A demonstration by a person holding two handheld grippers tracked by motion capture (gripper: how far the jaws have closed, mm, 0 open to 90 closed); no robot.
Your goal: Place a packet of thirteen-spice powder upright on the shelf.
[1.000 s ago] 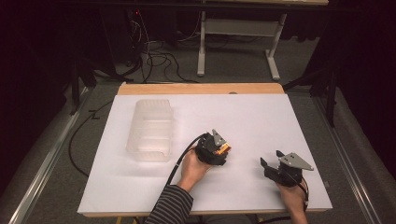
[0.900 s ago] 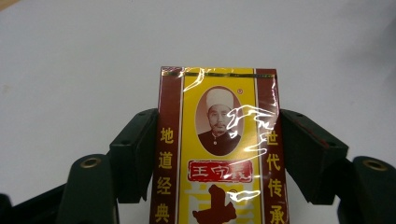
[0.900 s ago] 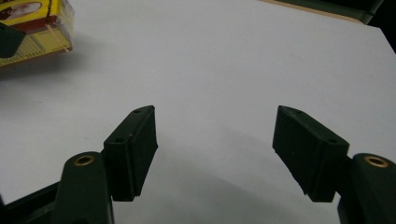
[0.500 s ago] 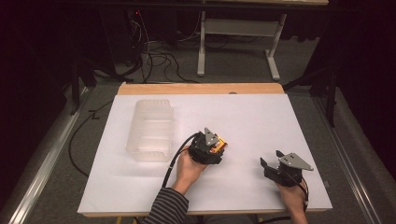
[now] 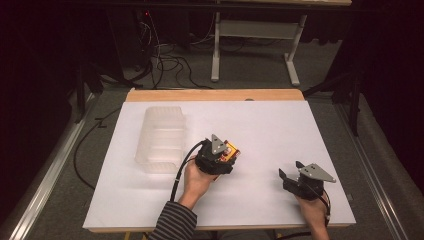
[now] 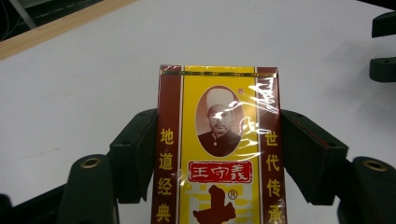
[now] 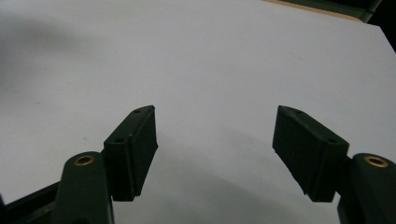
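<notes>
A yellow and dark red box (image 6: 219, 154) with a portrait and Chinese characters sits between the two jaws of my left gripper (image 6: 219, 126), which is shut on its long sides. From above, the left gripper (image 5: 231, 153) is at the middle of the white table top, with the box (image 5: 232, 149) poking out past its grey plate. My right gripper (image 5: 289, 170) hovers near the front right and stands open. Its jaws (image 7: 215, 140) have only bare white surface between them.
A clear ribbed plastic container (image 5: 162, 137) lies left of the left gripper. The white table top (image 5: 270, 120) has a wooden strip (image 5: 215, 95) along its far edge. Beyond it are a metal stand and cables on the floor (image 5: 165, 62).
The left gripper has shifted a little to the left with the box in it. The right gripper has stayed in place.
</notes>
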